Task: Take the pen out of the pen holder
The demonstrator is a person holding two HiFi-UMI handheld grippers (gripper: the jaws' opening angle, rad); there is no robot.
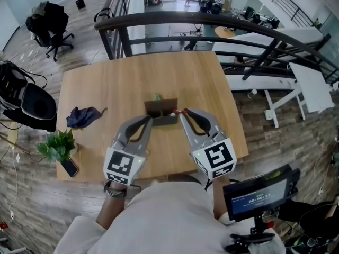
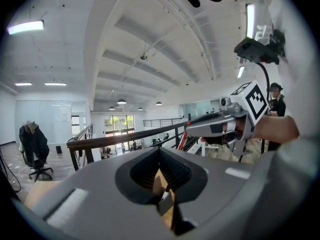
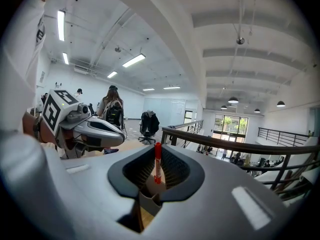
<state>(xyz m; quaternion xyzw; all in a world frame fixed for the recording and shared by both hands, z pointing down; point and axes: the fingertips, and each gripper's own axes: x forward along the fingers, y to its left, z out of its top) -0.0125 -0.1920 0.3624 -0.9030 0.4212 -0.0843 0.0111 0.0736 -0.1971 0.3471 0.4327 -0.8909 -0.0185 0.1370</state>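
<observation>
A brown box-shaped pen holder (image 1: 161,110) stands at the middle of the wooden table (image 1: 106,83), with something green (image 1: 157,96) showing at its back edge. My left gripper (image 1: 150,119) is at the holder's left side. In the left gripper view its jaws (image 2: 162,194) are closed on the holder's brown wall (image 2: 159,180). My right gripper (image 1: 181,113) is at the holder's right front corner. It is shut on a red pen (image 3: 157,161), which stands upright between the jaws. The same pen (image 1: 178,111) shows as a small red tip in the head view.
A dark blue cloth (image 1: 82,116), a small green plant (image 1: 55,144) and a phone (image 1: 70,167) lie along the table's left side. A black railing (image 1: 212,20) runs behind the table. A screen on a stand (image 1: 259,192) is at lower right.
</observation>
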